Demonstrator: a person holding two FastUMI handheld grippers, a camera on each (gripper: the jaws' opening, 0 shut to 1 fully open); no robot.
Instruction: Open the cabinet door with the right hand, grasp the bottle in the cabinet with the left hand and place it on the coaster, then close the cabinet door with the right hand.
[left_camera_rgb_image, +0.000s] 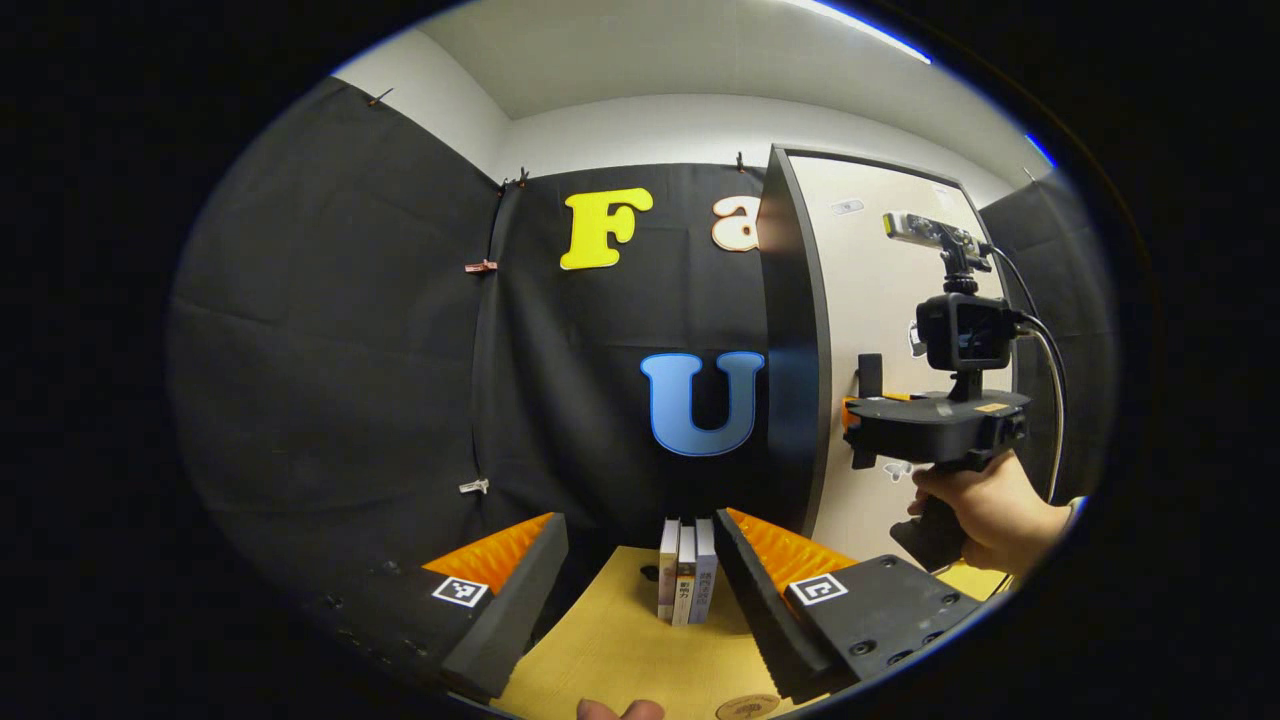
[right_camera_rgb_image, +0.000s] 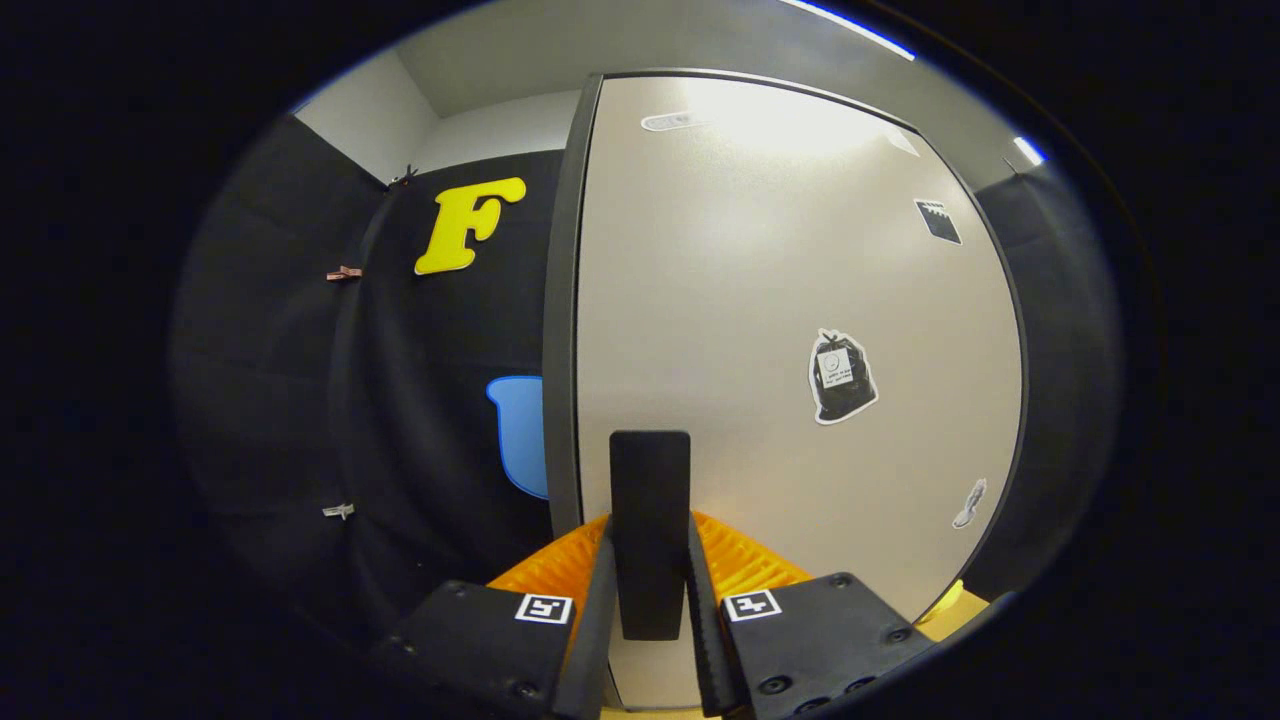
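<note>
In the left gripper view, the left gripper (left_camera_rgb_image: 640, 590) hangs with its fingers spread wide, holding nothing, above the wooden tabletop (left_camera_rgb_image: 610, 650). Three upright books (left_camera_rgb_image: 687, 570) stand at twelve o'clock from it. At five o'clock lies the round coaster (left_camera_rgb_image: 746, 708). At three o'clock a hand (left_camera_rgb_image: 985, 515) holds the right gripper (right_camera_rgb_image: 648, 600), whose fingers are clamped narrow on the dark door handle (right_camera_rgb_image: 650, 520) of the pale cabinet door (right_camera_rgb_image: 760, 330). A bag-shaped sticker (right_camera_rgb_image: 841, 377) sits at two o'clock.
</note>
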